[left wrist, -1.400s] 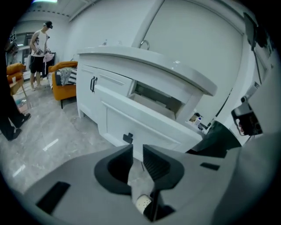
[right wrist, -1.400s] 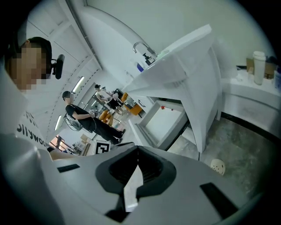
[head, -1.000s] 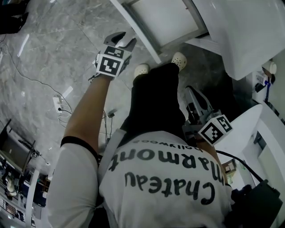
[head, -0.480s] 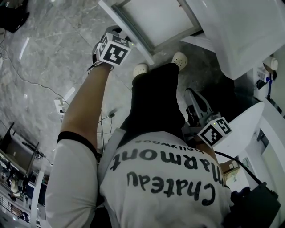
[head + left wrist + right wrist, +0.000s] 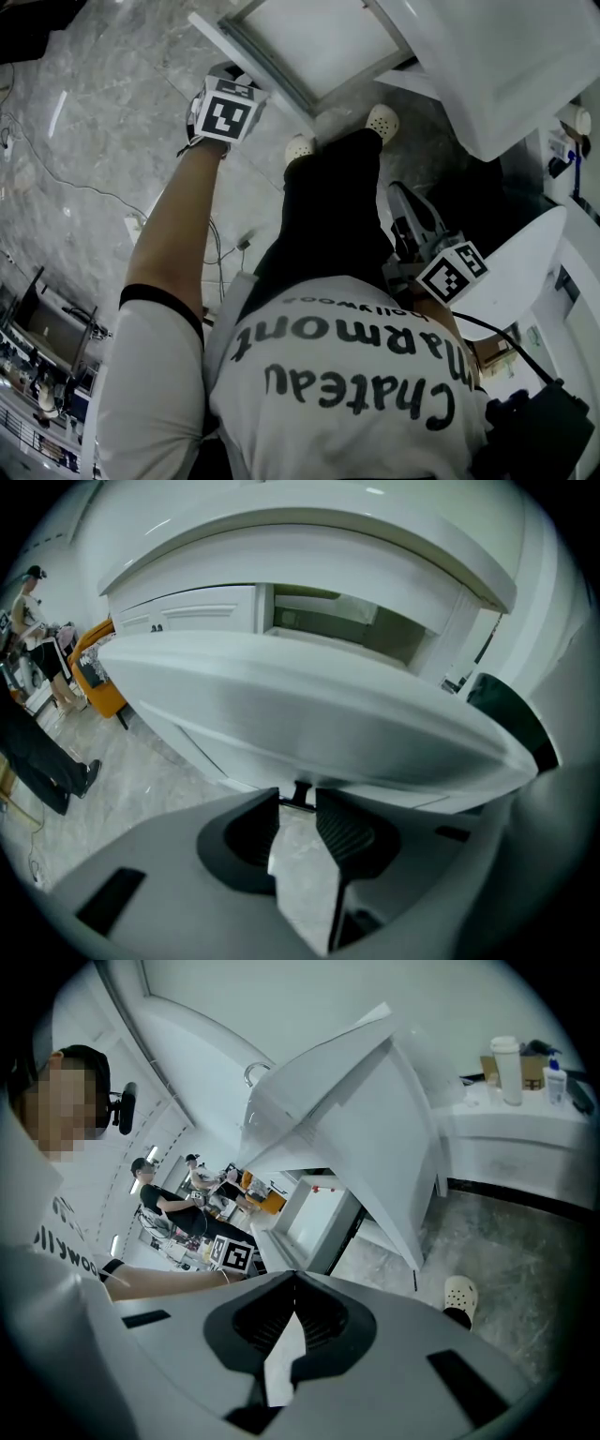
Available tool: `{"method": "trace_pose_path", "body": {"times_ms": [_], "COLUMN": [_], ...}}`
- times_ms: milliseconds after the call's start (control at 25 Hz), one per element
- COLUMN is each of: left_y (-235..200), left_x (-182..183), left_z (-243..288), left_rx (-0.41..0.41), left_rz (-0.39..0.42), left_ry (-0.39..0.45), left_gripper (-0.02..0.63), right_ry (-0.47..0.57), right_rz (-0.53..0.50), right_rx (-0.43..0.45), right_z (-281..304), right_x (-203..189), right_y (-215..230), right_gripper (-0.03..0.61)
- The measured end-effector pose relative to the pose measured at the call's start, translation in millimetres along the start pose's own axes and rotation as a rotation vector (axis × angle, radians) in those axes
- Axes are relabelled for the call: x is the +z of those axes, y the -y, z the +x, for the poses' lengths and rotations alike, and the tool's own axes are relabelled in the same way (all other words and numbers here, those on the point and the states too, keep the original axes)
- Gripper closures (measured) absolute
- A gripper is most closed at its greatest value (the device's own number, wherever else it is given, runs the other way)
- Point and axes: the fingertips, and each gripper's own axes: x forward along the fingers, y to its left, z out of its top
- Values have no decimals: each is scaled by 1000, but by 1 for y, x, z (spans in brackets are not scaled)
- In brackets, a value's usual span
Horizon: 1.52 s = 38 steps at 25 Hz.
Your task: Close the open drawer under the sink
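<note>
Two tongs are in my hands, but only the left gripper point(image 5: 298, 806) works now. It stands at the front edge of the drawer point(image 5: 309, 714), which is pulled out under the sink point(image 5: 309, 546). Its jaws have just been closing and are half apart, with the small dark handle point(image 5: 300, 792) between their tips, not clearly pressed. The right gripper point(image 5: 292, 1279) hangs well apart from the drawer, jaws together, empty. I judge this the reaching step; next comes a straight push inward.

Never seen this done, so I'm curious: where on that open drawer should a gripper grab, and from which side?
The small dark handle on the drawer front, approached head-on from outside: it alone juts from that flat face. The left gripper straddles it; its jaws have just been closing.
</note>
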Motion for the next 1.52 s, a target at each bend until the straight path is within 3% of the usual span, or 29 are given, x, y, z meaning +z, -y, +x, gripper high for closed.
{"method": "trace_pose_path", "body": {"times_ms": [320,840,1520], "left_y": [5,10,11], "left_x": [35,45,56], "left_z": [9,18,21], "left_rx": [-8,-31,-24], "left_rz": [-37,-21,-36], "left_ry": [89,75,124], "left_gripper": [492,491,491], "right_ry": [0,9,2], "right_rz": [24,53,56], "right_rx": [-3,-4,14], "right_z": [0,3,9], "right_x": [-6,-11,-13], "right_y": [0,12,18], "right_gripper": [568,568,568]}}
